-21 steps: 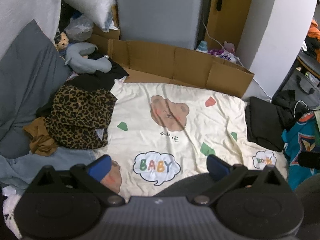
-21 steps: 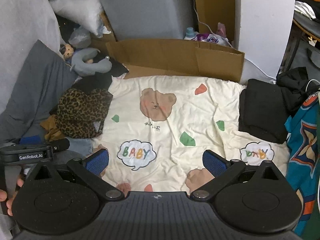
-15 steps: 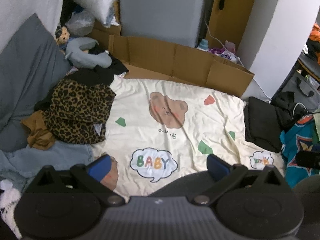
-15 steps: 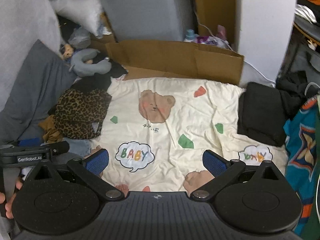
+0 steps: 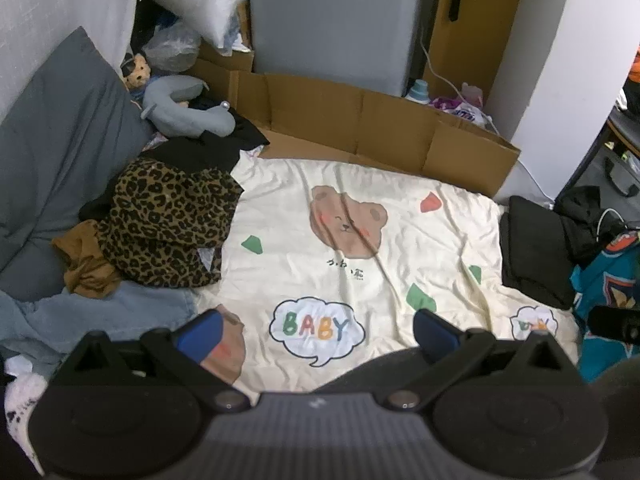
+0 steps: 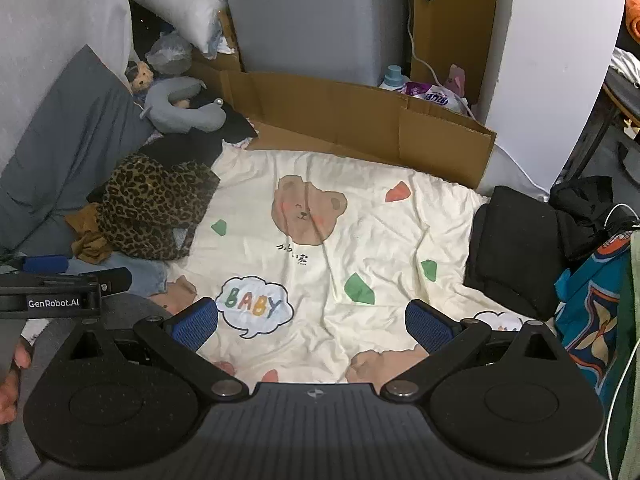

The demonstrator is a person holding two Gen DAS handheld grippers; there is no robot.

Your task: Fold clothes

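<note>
Now both tongs held released: left gripper [image 5: 316,330], right gripper [image 6: 312,320] poised over cream blanket [image 5: 360,264]; leopard garment [image 5: 168,220] heaped at left edge.

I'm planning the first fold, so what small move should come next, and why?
Probably reach the left gripper toward the leopard-print garment on top of the heap at the left. Both sets of jaws stand wide open with nothing in them, the right gripper too, and the cream bear-print blanket lies bare as a folding surface.

Cardboard [image 5: 360,120] behind bear-print sheet [image 5: 400,208]
</note>
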